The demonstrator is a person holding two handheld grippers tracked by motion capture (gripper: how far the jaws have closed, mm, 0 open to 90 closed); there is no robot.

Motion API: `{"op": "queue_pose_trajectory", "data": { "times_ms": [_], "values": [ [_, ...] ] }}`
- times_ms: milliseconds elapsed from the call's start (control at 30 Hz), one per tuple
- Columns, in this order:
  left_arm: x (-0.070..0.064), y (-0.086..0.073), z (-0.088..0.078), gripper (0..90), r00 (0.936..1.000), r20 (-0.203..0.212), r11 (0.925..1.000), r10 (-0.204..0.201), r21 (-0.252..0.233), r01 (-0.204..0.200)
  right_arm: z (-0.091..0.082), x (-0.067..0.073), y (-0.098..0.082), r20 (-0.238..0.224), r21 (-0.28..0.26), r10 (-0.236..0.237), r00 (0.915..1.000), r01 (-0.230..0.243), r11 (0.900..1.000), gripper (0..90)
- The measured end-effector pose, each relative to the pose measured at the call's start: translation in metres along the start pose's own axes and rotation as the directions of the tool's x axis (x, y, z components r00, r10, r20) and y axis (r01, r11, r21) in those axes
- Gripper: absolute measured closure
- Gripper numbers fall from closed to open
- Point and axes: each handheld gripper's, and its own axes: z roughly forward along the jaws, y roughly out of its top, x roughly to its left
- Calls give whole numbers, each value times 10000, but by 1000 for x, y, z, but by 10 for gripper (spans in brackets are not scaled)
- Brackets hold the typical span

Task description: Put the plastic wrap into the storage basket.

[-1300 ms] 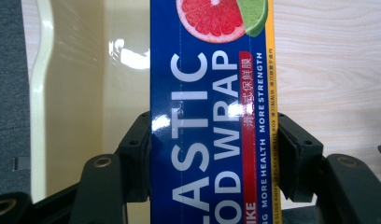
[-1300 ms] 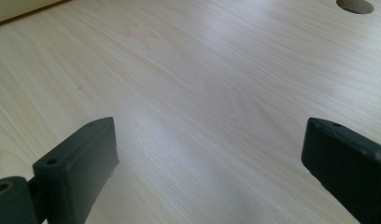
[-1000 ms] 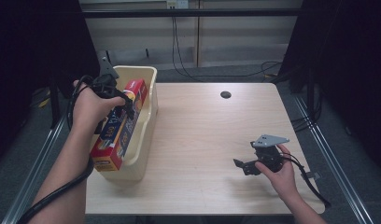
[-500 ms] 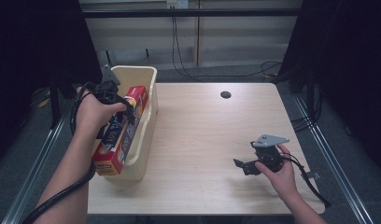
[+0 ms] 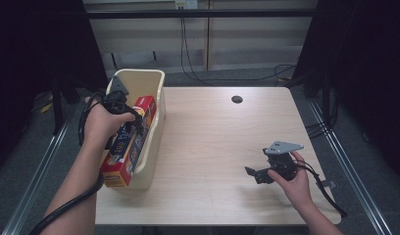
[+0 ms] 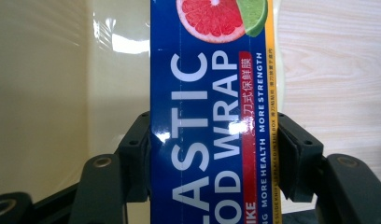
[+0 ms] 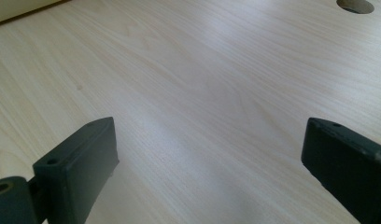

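Left hand-held gripper (image 5: 132, 117): jaws clamped on the two long sides of a plastic wrap box (image 5: 127, 147), as the left gripper view shows, with one black jaw pressed against each edge of the blue panel (image 6: 212, 121). Held by the left hand (image 5: 102, 125) over a cream bin (image 5: 156, 132).

Plastic wrap box: long carton, blue face with white lettering, red and orange ends, grapefruit and lime picture at the top. It lies lengthwise inside the cream bin, tilted, its near end at the bin's near rim.

Cream bin: narrow, oblong, standing along the left edge of the surface (image 5: 212, 147).

Right hand-held gripper (image 5: 259, 174): jaws spread wide apart, nothing between them; bare wood grain under them in the right gripper view (image 7: 207, 140). Held by the right hand (image 5: 293, 181) low over the near right part of the surface, well apart from the bin.

Surface: pale wood, with a round cable hole (image 5: 237, 99) near the far edge.
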Motion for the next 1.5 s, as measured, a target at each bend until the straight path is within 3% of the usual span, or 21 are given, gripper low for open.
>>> {"op": "queue_pose_trajectory", "data": {
  "times_ms": [267,600,867,1500],
  "values": [
    [-1,0,8,406,9999,84,9998,-54,177,53,-1,0,0,-29,17,29,10000,-29,10000,32],
    [2,1,10,405,9997,-248,9995,-42,307,50,-1,-1,0,-35,30,16,10000,-16,10000,32],
    [5,0,13,404,9993,-191,9991,-324,269,329,0,0,0,0,17,-10,10000,10,10000,32],
    [10,0,28,398,9985,-60,9969,-539,562,542,0,0,0,-80,103,3,10000,-2,9999,32]
  ]
}}
